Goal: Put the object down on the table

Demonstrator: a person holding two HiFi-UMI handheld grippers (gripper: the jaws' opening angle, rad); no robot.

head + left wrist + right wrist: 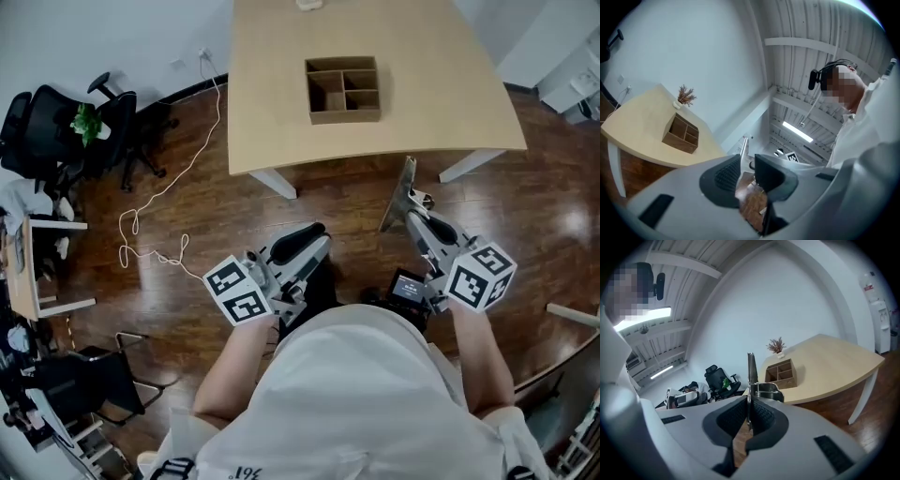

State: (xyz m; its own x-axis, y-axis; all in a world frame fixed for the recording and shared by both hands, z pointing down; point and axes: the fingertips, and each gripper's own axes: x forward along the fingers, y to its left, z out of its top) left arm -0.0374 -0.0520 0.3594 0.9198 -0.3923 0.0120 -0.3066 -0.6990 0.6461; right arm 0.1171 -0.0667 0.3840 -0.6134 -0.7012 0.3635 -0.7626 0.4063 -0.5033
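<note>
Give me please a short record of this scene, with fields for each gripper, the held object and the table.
left gripper: jaws slightly apart, nothing between them
right gripper: shut on a thin metal tool
metal tool: blade points towards the table, held short of its edge
table: bears a wooden box with compartments
task state: tool not yet put down

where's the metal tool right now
In the head view the metal tool sits right of centre, gripped in the right gripper, its tip near the table's front edge, short of the wooden box.
</note>
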